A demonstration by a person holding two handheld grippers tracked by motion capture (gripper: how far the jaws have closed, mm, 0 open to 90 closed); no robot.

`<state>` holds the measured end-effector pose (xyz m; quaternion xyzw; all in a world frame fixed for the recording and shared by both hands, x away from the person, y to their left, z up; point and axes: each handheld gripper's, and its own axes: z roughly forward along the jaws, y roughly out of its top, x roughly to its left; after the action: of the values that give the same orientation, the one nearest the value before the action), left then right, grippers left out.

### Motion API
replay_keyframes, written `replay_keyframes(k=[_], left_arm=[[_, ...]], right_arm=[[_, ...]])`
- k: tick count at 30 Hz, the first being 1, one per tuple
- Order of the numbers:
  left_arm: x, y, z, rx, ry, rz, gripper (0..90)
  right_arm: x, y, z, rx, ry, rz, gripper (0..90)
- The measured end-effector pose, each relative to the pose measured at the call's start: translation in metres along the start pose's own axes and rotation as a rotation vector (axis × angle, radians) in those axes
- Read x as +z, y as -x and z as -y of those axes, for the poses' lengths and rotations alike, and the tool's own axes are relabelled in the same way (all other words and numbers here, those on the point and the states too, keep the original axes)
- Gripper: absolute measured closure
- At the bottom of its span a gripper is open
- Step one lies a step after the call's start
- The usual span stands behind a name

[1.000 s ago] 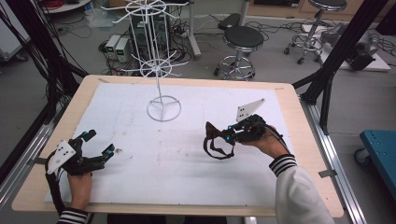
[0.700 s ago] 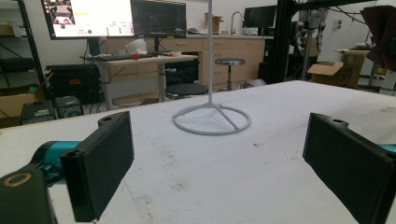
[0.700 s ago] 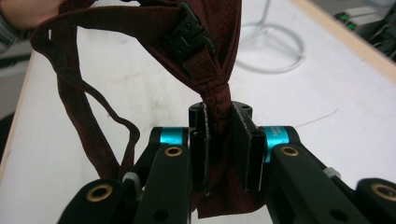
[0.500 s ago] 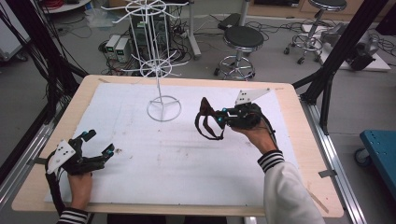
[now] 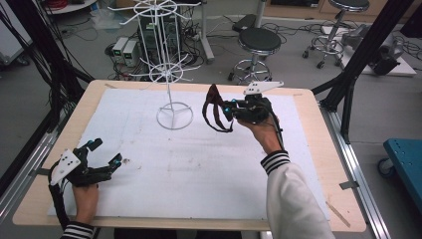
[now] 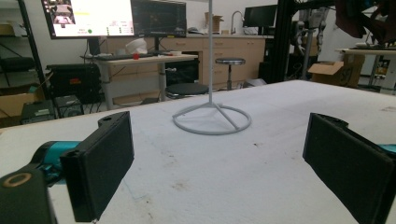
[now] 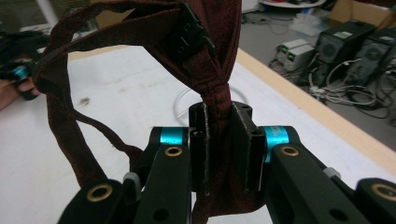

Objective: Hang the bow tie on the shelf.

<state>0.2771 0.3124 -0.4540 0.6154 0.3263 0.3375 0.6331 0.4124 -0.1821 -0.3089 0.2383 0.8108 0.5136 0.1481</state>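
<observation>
Fabric strap (image 5: 215, 110) hangs pinched in our right gripper (image 5: 230, 108), lifted just beside the white wire rack (image 5: 169, 74). We should keep its loop open and approach a hook slowly. Our left gripper (image 5: 103, 155) rests spread on the table (image 5: 209, 164).

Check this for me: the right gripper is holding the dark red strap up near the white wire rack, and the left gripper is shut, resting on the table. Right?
Not quite. The left gripper is open, its jaws wide apart in the left gripper view. The rest holds: the right gripper holds the dark red strap near the white wire rack.
</observation>
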Motion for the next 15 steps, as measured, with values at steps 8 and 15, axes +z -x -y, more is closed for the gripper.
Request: replay_keyframes(k=[8,15], left_arm=[[0.0,0.0,0.0,0.002,-0.003,0.0,9.2],[0.0,0.0,0.0,0.003,-0.006,-0.001,9.2]], right_arm=[[0.011,-0.001,-0.019,0.012,0.019,0.056,78.6],[0.021,-0.003,-0.032,0.004,0.022,0.083,78.6]])
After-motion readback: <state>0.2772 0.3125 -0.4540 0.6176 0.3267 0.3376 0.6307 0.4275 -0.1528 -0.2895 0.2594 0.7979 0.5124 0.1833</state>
